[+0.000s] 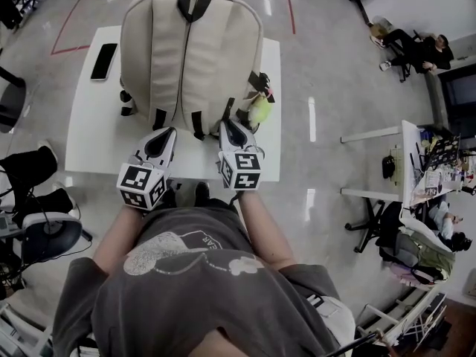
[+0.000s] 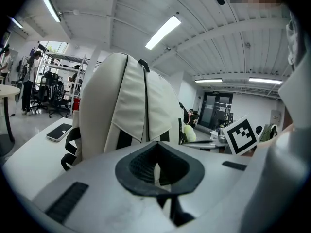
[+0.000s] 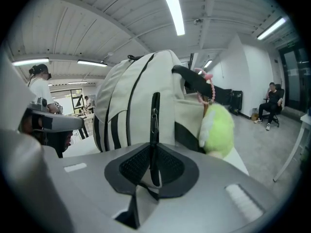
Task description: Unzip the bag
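Note:
A cream backpack (image 1: 190,50) with black trim stands on the white table (image 1: 89,125), with a black zip line (image 1: 181,58) down its middle. It fills the left gripper view (image 2: 131,106) and the right gripper view (image 3: 131,96). A green plush (image 1: 259,111) hangs at its right side. My right gripper (image 1: 230,129) is at the bag's lower right corner, shut on a black pull strap (image 3: 154,115) that runs down between the pads. My left gripper (image 1: 163,136) is at the lower left corner, jaws together (image 2: 156,169), with nothing clearly held.
A black phone (image 1: 103,60) lies on the table left of the bag. Office chairs (image 1: 44,229) stand at the left. Cluttered desks (image 1: 424,169) are at the right, and a seated person (image 1: 416,50) is at the far right.

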`<state>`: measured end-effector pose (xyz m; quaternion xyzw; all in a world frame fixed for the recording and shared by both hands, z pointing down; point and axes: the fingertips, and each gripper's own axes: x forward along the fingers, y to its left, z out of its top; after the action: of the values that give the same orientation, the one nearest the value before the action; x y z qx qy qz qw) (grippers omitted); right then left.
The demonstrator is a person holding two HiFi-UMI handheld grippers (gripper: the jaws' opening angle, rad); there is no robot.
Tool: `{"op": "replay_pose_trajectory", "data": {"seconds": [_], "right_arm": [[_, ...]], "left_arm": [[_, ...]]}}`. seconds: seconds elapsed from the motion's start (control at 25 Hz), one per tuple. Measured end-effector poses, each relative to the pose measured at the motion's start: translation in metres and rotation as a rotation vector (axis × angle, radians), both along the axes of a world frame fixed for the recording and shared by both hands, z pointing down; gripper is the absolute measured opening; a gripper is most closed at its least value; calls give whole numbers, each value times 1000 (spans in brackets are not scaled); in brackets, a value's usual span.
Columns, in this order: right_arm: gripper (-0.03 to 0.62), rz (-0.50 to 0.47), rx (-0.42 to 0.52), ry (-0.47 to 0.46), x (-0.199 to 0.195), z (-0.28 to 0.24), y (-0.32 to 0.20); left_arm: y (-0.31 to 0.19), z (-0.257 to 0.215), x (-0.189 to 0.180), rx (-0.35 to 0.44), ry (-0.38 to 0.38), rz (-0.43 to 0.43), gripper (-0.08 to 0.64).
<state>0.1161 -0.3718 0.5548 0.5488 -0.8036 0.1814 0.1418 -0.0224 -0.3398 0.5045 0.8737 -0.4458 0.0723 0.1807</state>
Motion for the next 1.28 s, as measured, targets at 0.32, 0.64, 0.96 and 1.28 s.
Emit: {"op": "replay_pose_trajectory", "data": {"seconds": [0.32,0.64,0.96,1.28], "right_arm": [[37,-14,-129,35,3,54,19],[37,-4,-291,34,3,111,47],[37,-10,-336,78,4,125,59],[37,37,-377,58,6,128,66]], "left_arm": [[0,8,4,-27,-6,16,6],[2,19,3,-55,-15,26,6],[7,28,2,-72,-7,37,6],[12,28,-1,-73,0,53,6]]}}
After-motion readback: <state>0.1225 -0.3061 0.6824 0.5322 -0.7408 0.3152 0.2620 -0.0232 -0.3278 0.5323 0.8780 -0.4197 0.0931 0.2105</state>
